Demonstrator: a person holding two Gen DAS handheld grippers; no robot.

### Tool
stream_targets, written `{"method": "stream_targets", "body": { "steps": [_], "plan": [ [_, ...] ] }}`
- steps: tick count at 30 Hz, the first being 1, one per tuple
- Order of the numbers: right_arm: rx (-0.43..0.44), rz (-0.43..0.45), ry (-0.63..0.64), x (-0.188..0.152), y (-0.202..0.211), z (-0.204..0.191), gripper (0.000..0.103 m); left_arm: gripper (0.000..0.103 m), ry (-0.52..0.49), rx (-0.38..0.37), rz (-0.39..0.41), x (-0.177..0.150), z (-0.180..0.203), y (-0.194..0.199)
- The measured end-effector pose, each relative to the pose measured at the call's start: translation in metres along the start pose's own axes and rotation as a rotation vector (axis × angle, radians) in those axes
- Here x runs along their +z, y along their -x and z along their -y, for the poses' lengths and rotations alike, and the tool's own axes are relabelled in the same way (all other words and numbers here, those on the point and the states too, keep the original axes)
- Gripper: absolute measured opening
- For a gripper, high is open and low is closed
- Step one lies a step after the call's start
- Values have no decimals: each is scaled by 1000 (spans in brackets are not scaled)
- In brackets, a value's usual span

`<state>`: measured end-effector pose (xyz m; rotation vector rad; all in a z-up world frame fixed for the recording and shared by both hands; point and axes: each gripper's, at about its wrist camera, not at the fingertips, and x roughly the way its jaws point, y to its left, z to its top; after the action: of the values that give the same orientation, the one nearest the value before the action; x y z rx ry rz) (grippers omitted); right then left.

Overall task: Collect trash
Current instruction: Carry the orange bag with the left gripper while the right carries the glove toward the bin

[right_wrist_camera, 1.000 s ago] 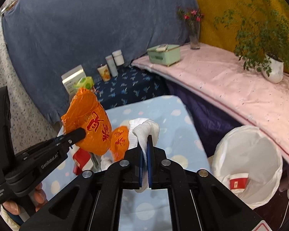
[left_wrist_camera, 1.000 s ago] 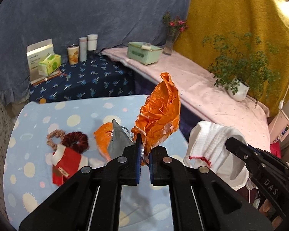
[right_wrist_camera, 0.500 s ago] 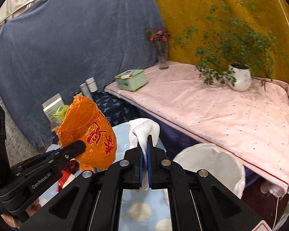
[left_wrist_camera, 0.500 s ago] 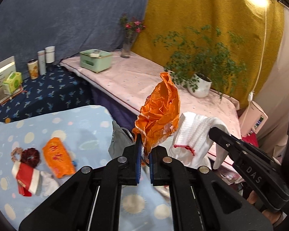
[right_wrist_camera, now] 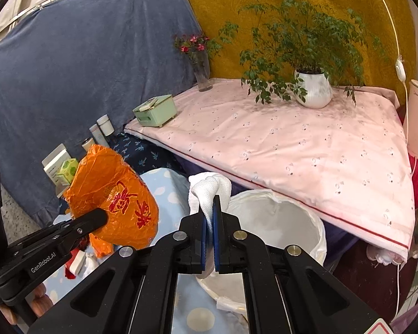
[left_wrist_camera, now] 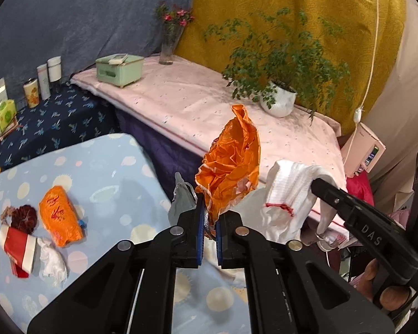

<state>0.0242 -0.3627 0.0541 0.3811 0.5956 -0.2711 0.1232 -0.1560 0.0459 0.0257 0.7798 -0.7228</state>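
Left gripper (left_wrist_camera: 208, 225): jaws closed on the lower edge of a crumpled orange plastic bag (left_wrist_camera: 231, 164), which stands up above them, clear of the table (left_wrist_camera: 103, 167). Right gripper (right_wrist_camera: 209, 228): jaws clamped on a white cloth (right_wrist_camera: 209, 189), bunched over their tips, just above the near rim of the white-lined trash bin (right_wrist_camera: 276, 217). On the table: an orange packet (left_wrist_camera: 60, 217), crumpled tissue (left_wrist_camera: 53, 261), and a red-and-white wrapper (left_wrist_camera: 18, 247).

Blue dotted table (left_wrist_camera: 103, 167) carries orange wrapper (left_wrist_camera: 60, 217), tissue (left_wrist_camera: 51, 261), red carton (left_wrist_camera: 18, 246).
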Motion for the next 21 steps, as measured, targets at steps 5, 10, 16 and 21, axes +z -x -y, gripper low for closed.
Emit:
{"method": "stream_targets", "body": {
  "steps": [5,10,16,21],
  "plan": [
    [43,-44,13,-15,-17,-18,4,8,56,39,-64,-20,-34,-10],
    [74,-73,41,-27,-27,-40,4,8,84,68,-83,-31,-56,-11],
    [84,-91,59,-35,-31,-54,4,8,116,72,-79,-34,-70,-10],
    [83,-94,55,-34,-32,-55,4,27,126,79,-70,-33,-73,-10]
  ]
}}
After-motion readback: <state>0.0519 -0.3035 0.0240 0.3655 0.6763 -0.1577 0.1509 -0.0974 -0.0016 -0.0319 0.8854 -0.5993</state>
